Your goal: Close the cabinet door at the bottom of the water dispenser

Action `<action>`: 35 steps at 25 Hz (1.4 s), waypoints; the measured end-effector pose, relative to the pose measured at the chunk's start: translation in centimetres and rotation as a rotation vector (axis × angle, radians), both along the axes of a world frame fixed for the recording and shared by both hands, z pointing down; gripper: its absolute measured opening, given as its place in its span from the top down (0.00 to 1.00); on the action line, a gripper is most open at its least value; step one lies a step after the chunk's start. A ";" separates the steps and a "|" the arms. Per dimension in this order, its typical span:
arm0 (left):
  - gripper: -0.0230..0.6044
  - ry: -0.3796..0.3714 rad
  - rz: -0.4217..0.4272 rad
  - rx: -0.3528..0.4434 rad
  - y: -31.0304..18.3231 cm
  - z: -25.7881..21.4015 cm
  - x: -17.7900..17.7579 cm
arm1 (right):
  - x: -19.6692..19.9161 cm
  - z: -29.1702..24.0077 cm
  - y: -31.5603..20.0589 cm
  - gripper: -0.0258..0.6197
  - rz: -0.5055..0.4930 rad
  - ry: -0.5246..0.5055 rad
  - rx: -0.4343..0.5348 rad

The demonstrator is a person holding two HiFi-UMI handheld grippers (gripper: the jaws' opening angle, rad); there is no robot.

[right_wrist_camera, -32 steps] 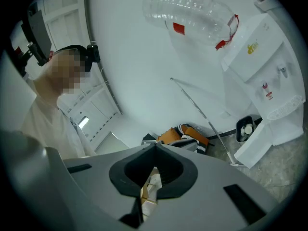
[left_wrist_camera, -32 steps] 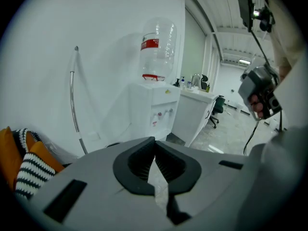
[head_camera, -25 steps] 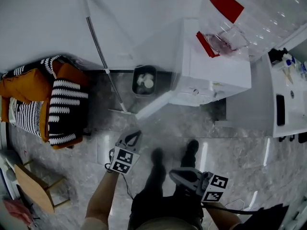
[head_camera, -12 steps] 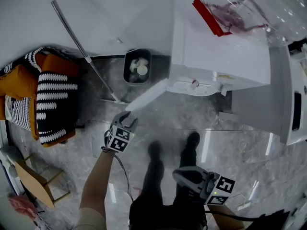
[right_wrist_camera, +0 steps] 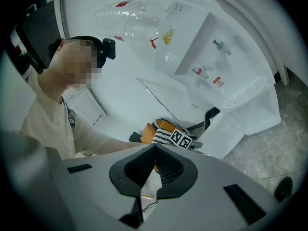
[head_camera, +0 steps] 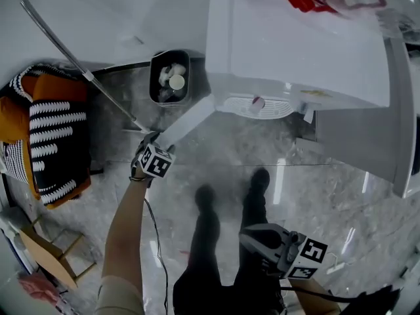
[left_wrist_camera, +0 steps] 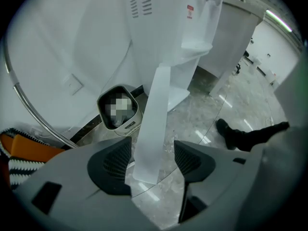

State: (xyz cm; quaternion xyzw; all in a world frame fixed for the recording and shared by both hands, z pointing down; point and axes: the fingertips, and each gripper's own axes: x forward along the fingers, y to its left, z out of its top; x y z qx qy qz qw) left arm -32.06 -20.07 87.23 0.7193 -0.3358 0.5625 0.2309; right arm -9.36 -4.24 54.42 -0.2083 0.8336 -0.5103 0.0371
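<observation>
The white water dispenser [head_camera: 295, 51] stands at the top of the head view, a clear bottle on it. Its bottom cabinet door [head_camera: 187, 120] is swung out to the left over the marble floor. My left gripper [head_camera: 152, 142] points steeply down at the door's free end. In the left gripper view the door [left_wrist_camera: 156, 109] runs up between the jaws of the left gripper [left_wrist_camera: 150, 160]. Those jaws have just been opening and stand open, with a gap on each side of the door's edge. My right gripper [head_camera: 248, 238] hangs low by the person's legs, its jaws shut on nothing [right_wrist_camera: 154, 150].
A small waste bin [head_camera: 169, 77] with cups sits by the wall left of the dispenser. A metal pole [head_camera: 72, 58] leans there. An orange and striped seat [head_camera: 39, 136] and a wooden stool [head_camera: 46, 254] are at the left. A white cabinet [head_camera: 394, 110] flanks the dispenser's right.
My left gripper has moved up the picture to the door's free end, and its jaws have gone from shut to open around the edge. The dispenser looms larger in the head view.
</observation>
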 end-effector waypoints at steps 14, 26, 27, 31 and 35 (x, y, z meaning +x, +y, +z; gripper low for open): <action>0.57 -0.090 -0.053 -0.122 0.9 4.7 -0.2 | 4.5 2.9 -0.1 0.93 0.064 0.021 -0.033; 0.60 0.050 -0.069 -0.186 5.0 5.1 5.4 | 5.0 3.6 0.5 0.93 0.095 -0.008 -0.047; 0.61 0.057 -0.072 -0.187 5.2 5.1 5.7 | 5.1 3.7 0.5 0.93 0.096 -0.006 -0.050; 0.60 0.084 -0.090 -0.178 6.0 5.2 6.5 | 5.4 4.2 0.6 0.93 0.109 -0.009 -0.061; 0.59 0.094 -0.090 -0.185 6.1 4.5 7.5 | 5.8 4.4 0.6 0.93 0.121 -0.011 -0.059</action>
